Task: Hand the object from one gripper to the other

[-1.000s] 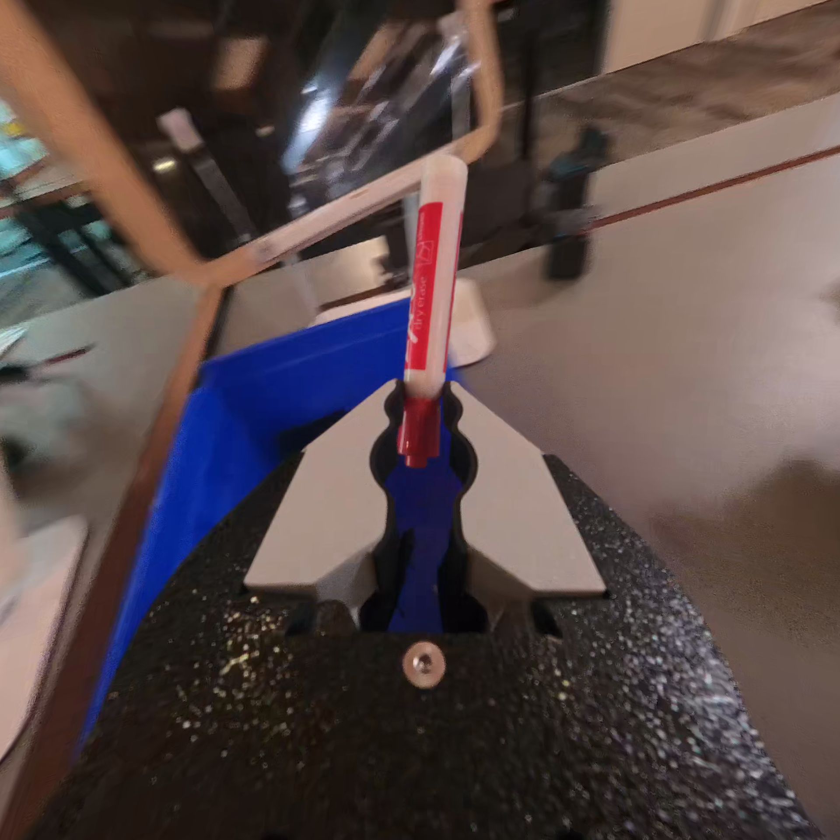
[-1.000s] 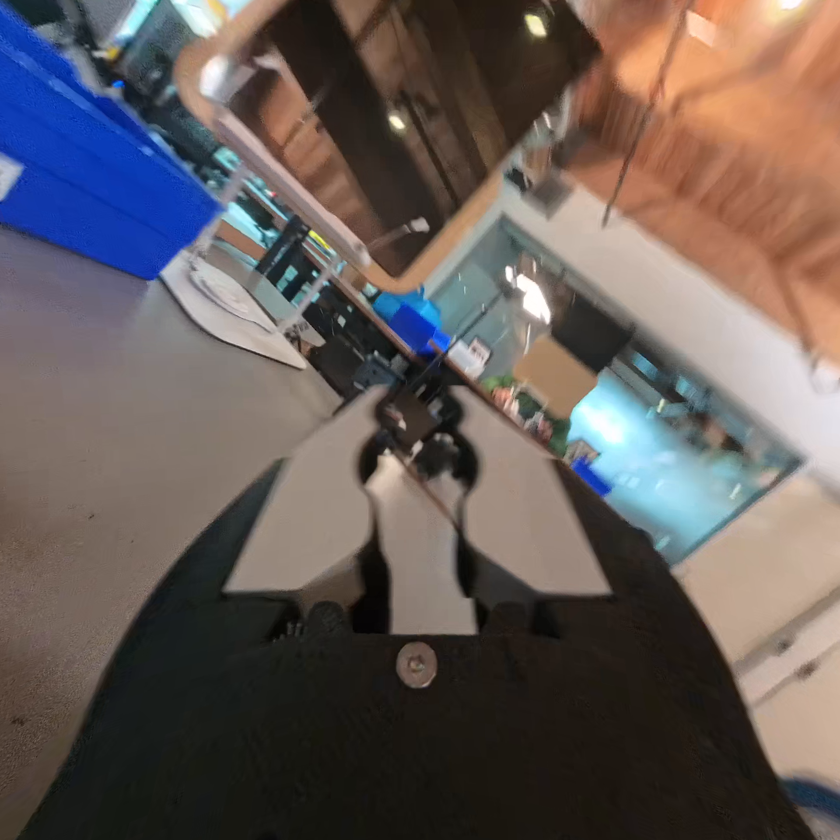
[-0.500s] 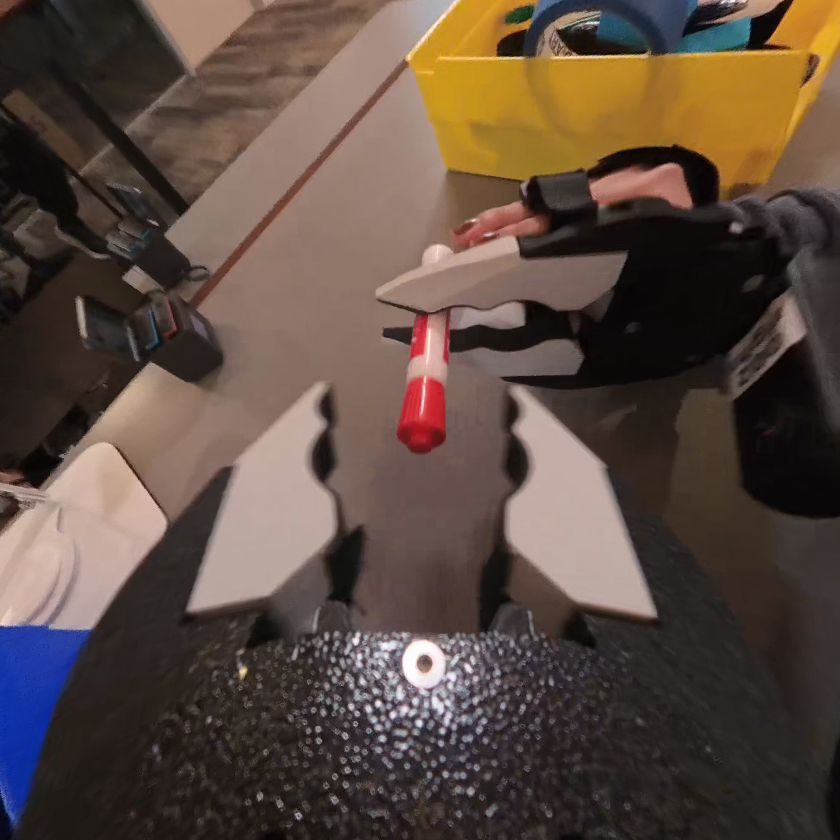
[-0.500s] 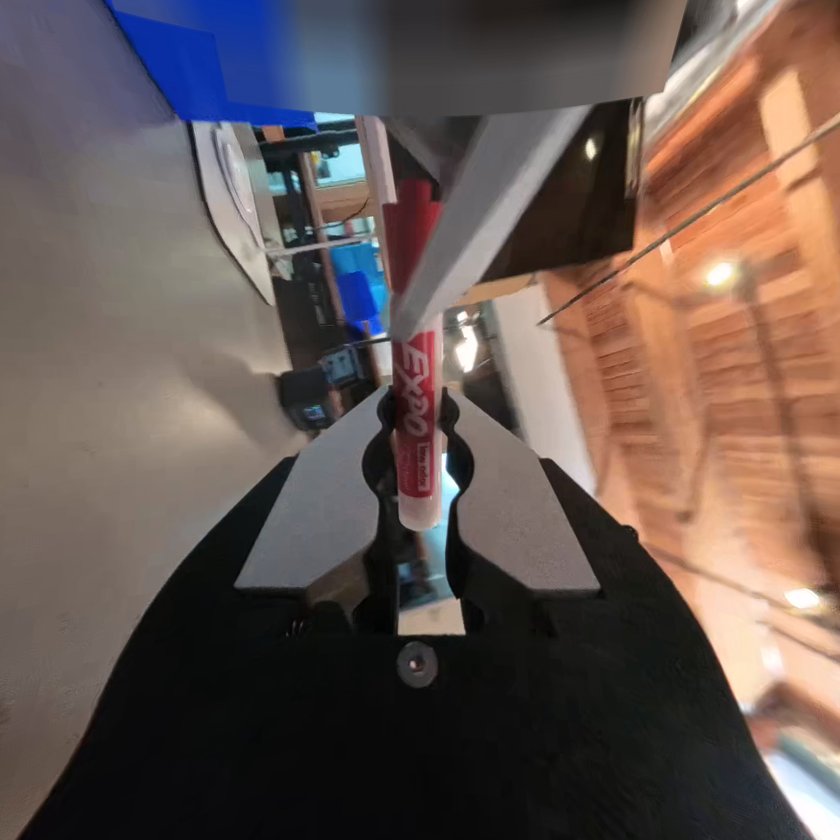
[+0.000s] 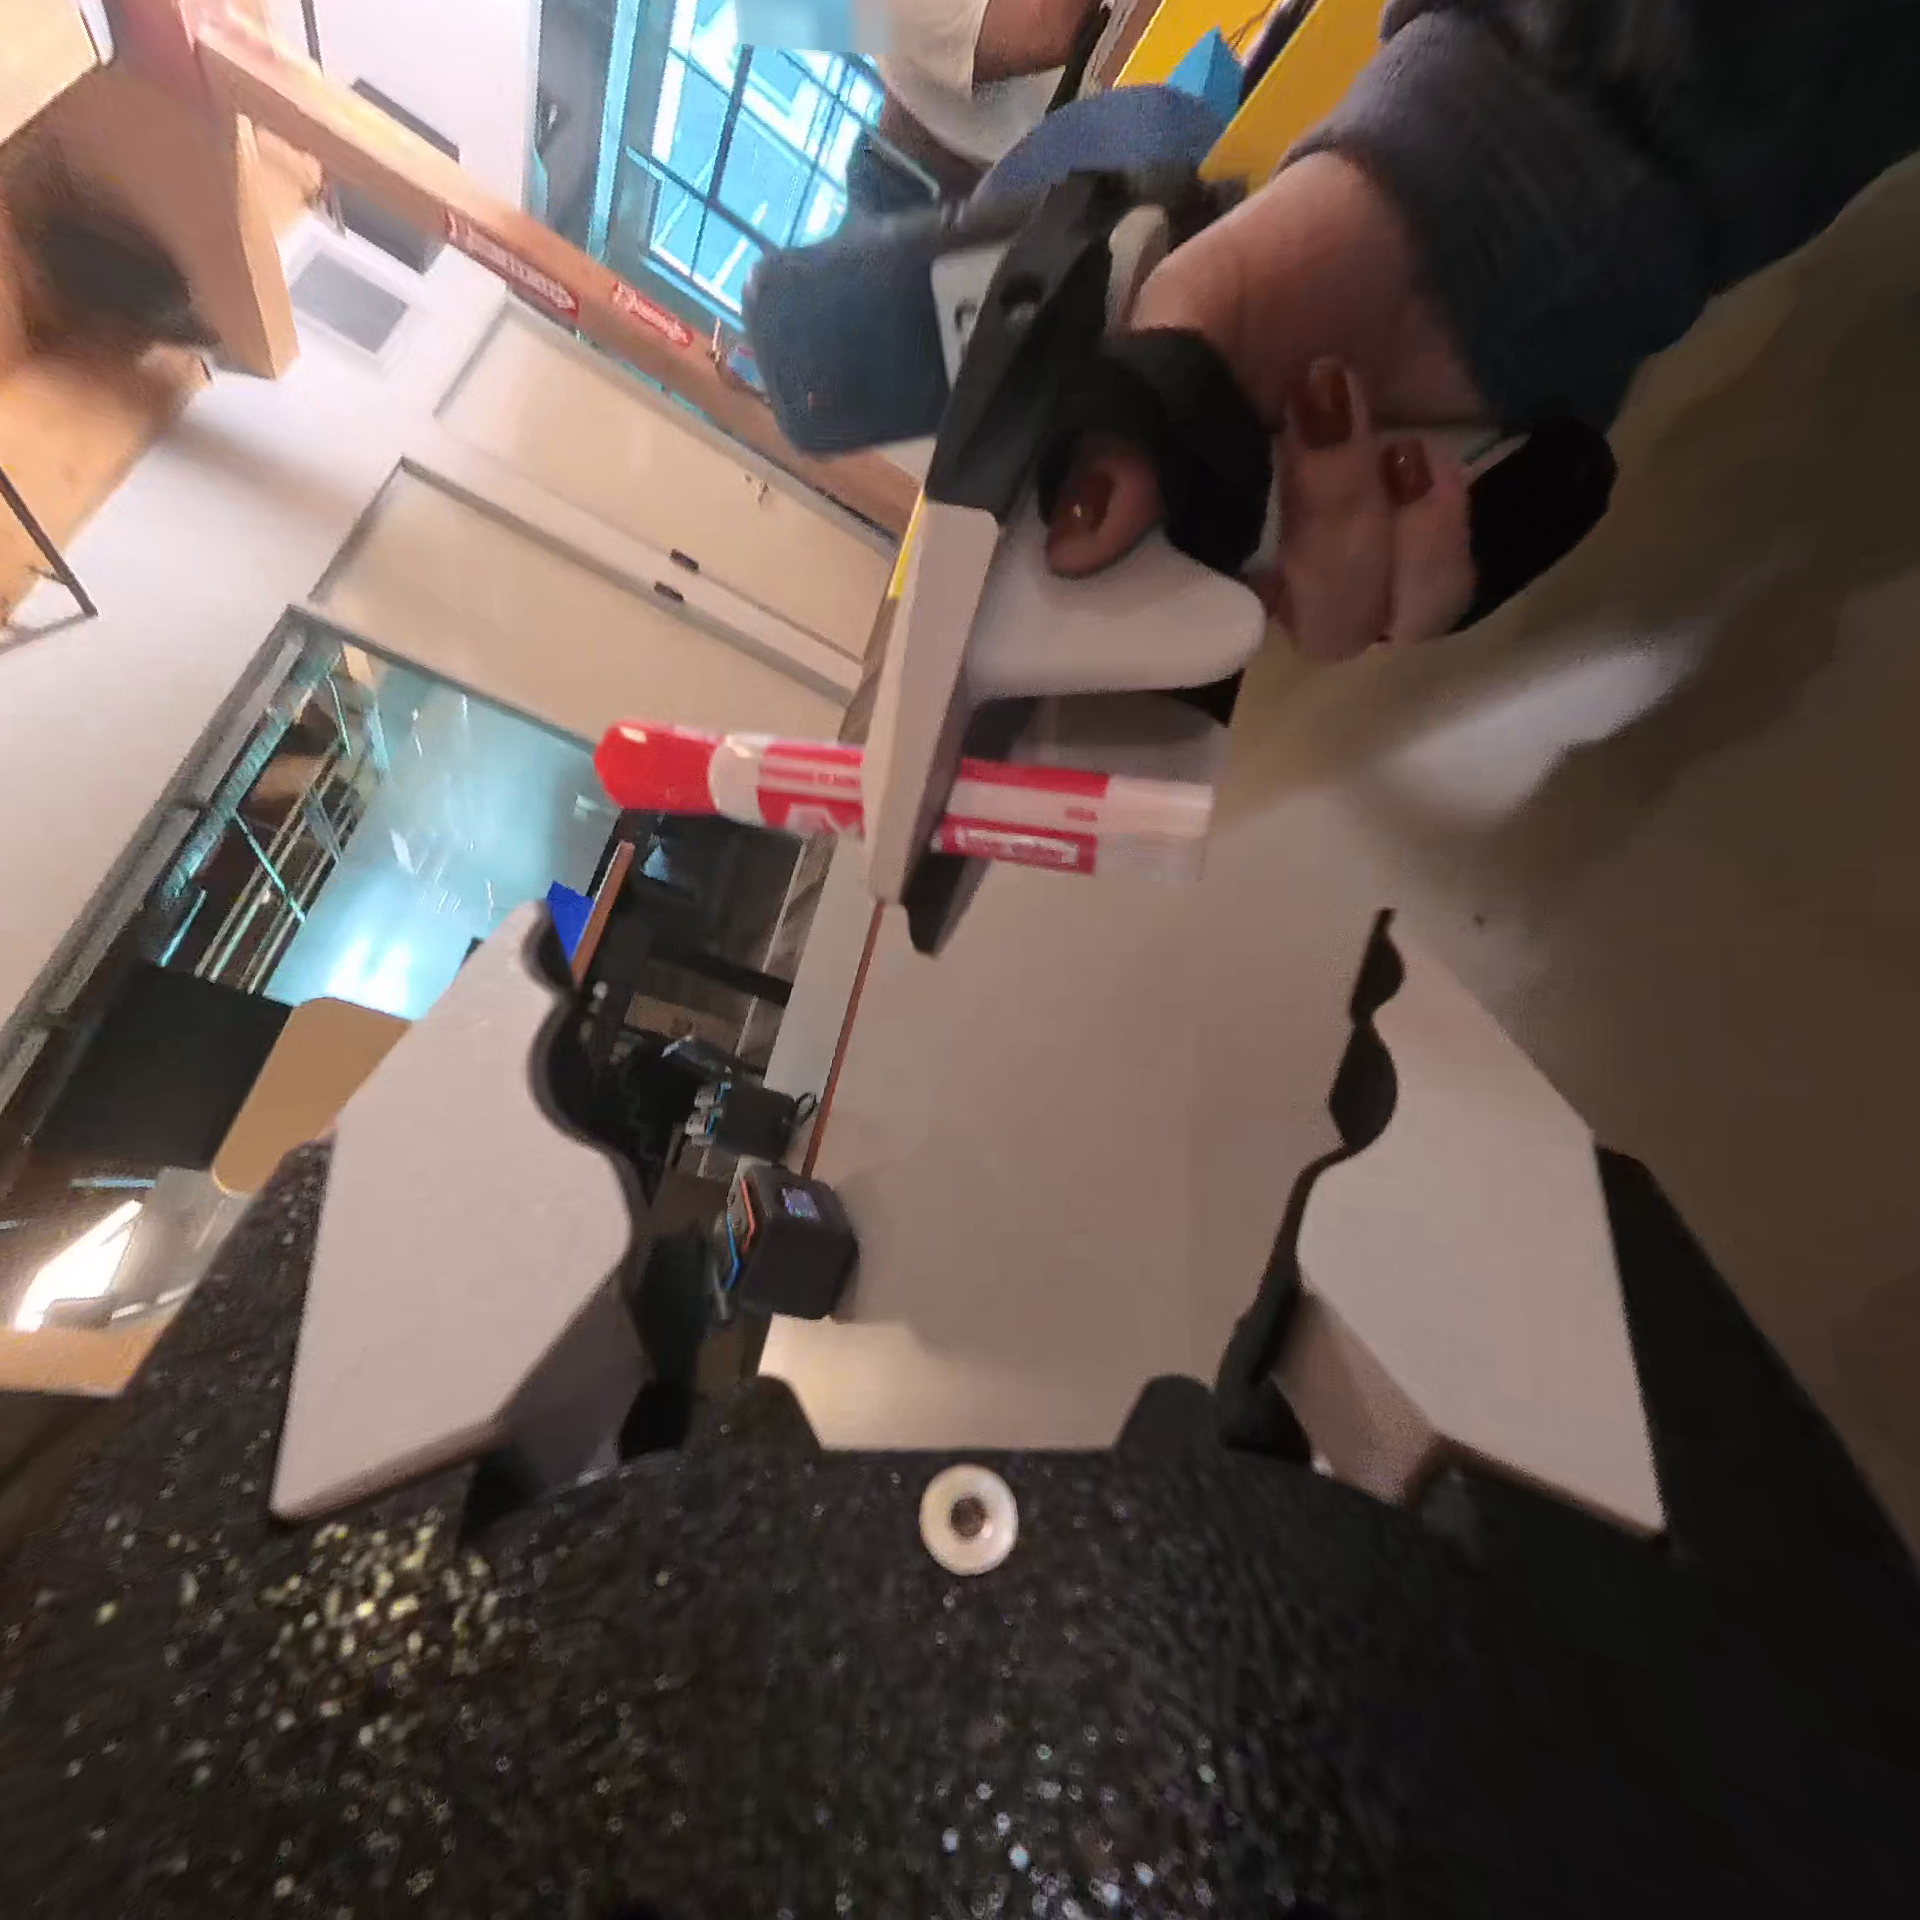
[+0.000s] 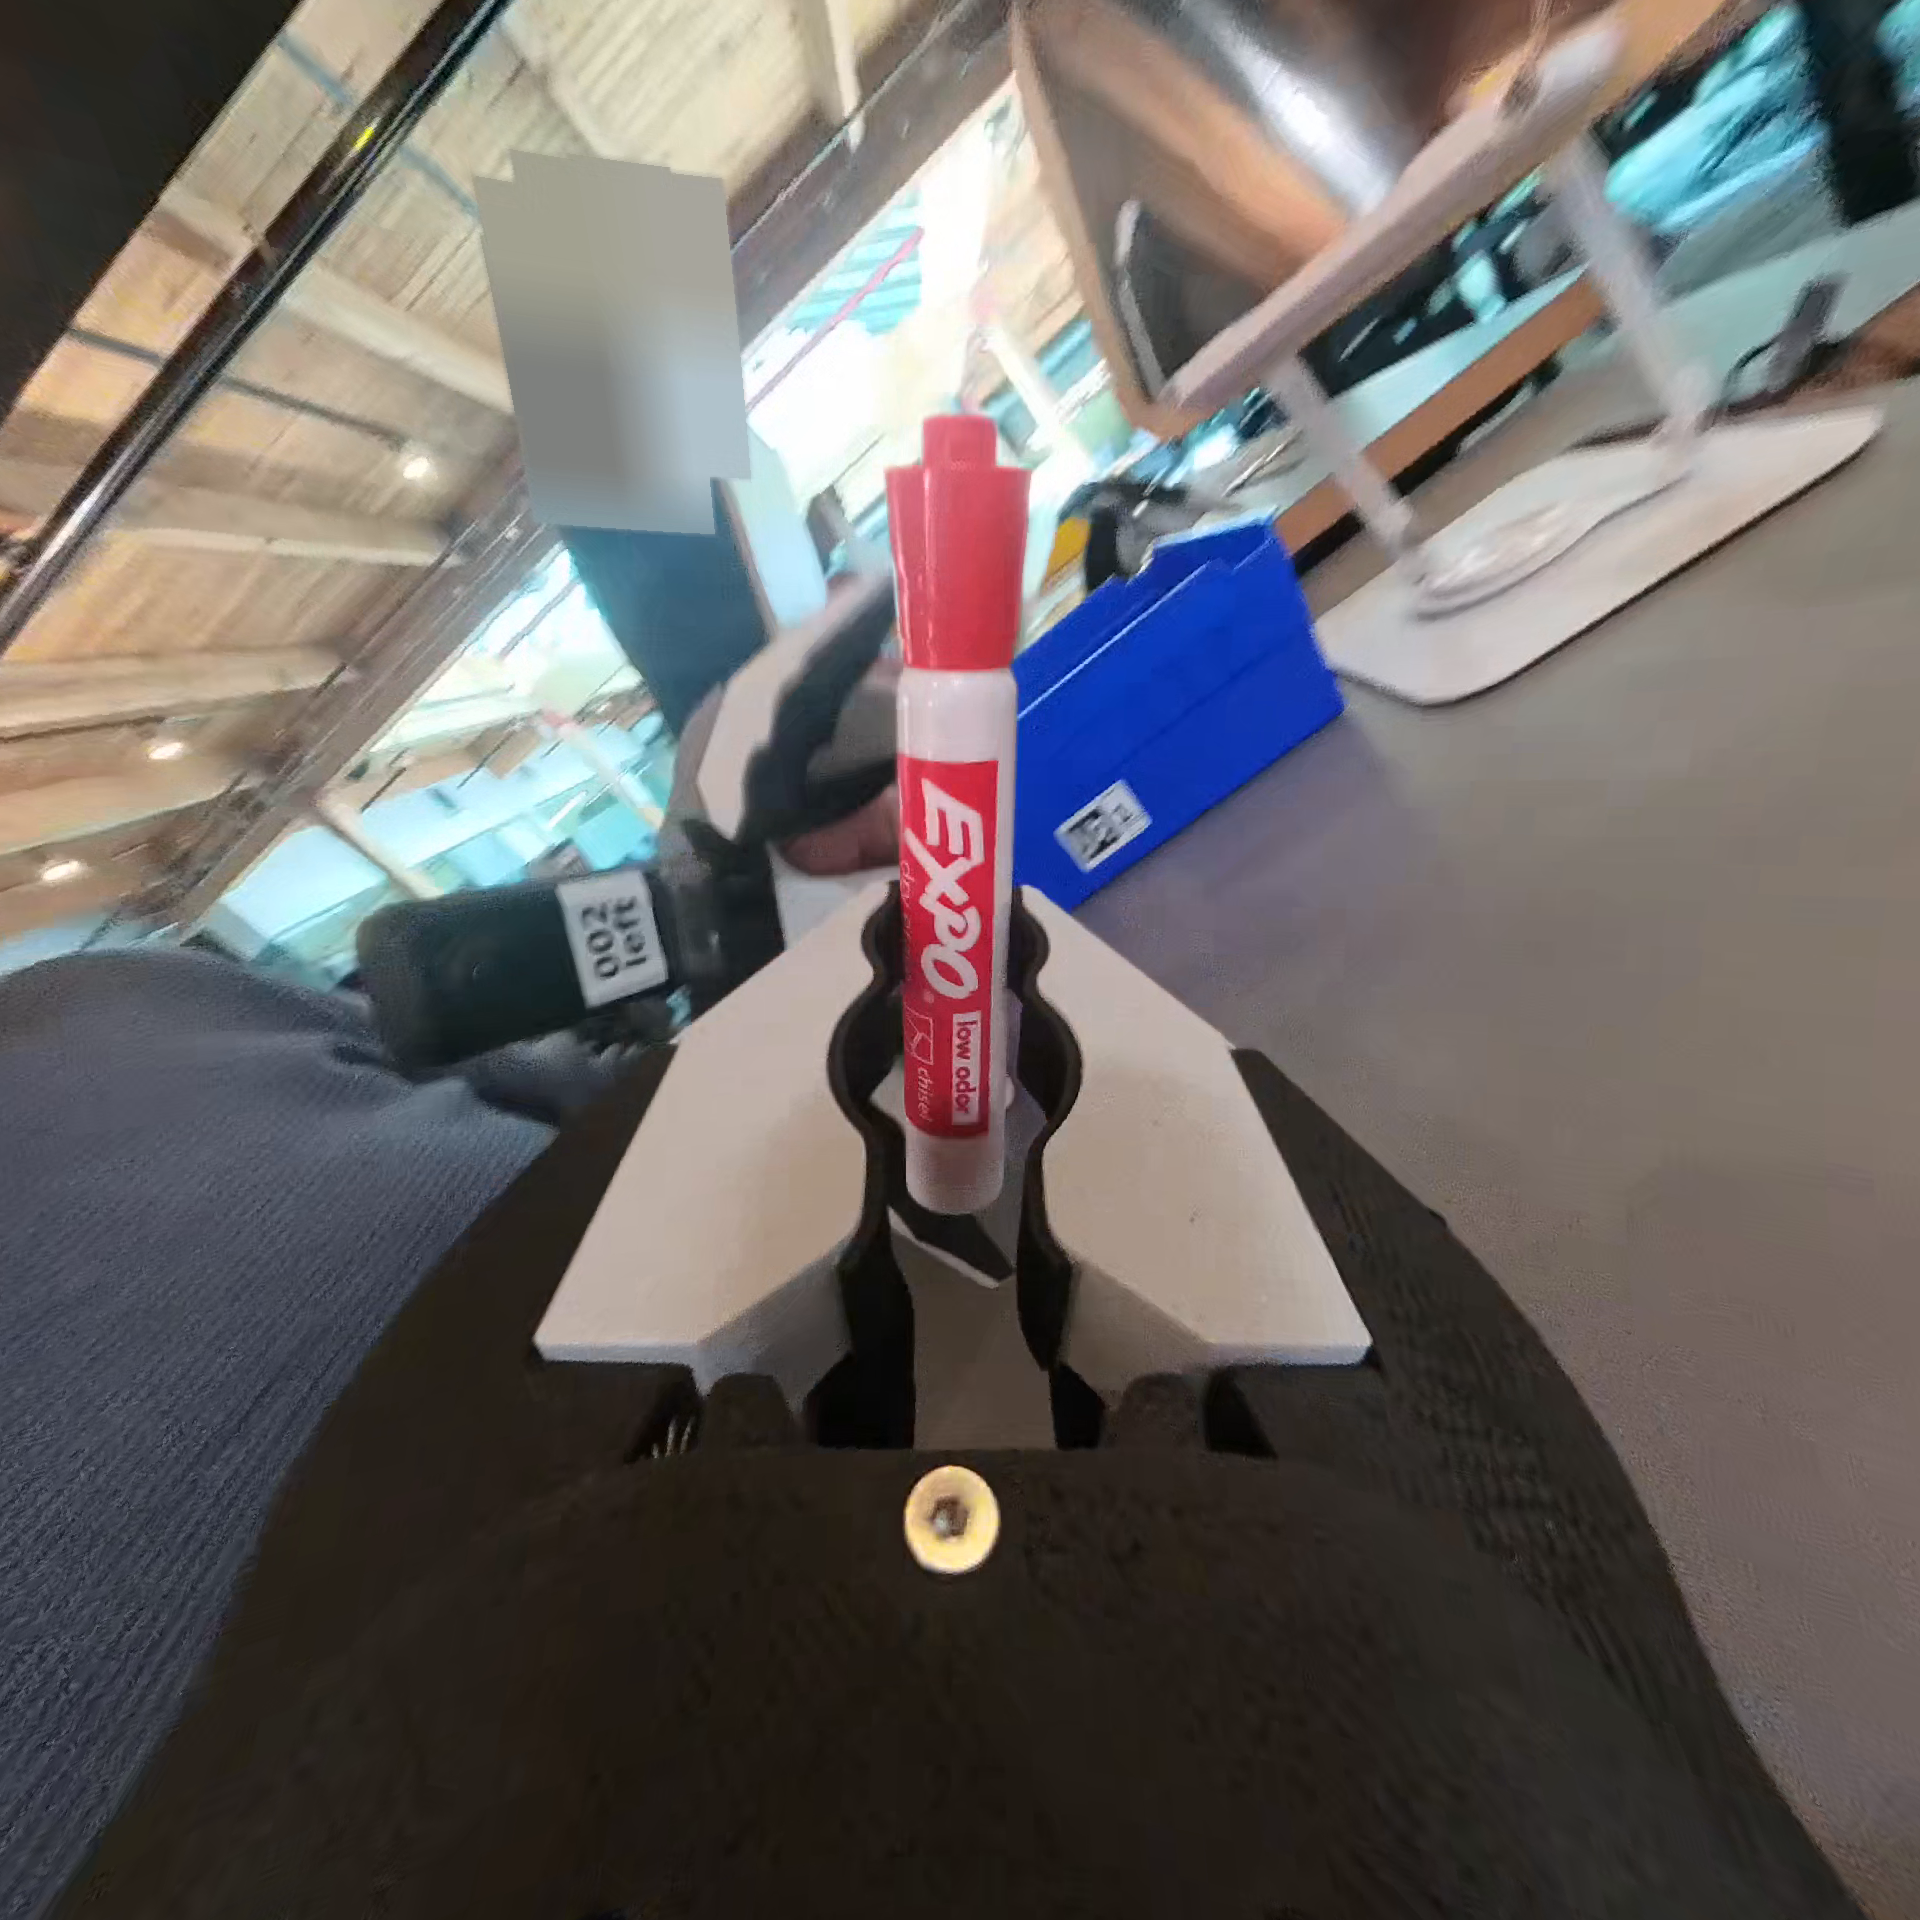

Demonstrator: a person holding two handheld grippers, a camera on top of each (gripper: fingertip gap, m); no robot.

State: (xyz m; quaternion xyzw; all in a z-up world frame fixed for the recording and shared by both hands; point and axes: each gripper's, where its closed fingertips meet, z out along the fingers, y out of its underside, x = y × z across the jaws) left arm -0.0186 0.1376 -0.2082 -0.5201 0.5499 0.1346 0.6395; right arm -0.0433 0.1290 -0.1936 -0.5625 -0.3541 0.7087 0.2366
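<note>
Right gripper pinching the red-capped white plastic marker; left gripper spread wide, empty, above the grey table.

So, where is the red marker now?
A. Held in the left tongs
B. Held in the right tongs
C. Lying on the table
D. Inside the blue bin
B: the right tongs are shut on the red marker, while the left tongs stand open and empty.

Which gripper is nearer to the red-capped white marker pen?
Right. The right gripper is shut on the marker pen, clamping its white barrel; the left gripper is open and apart from it.
</note>
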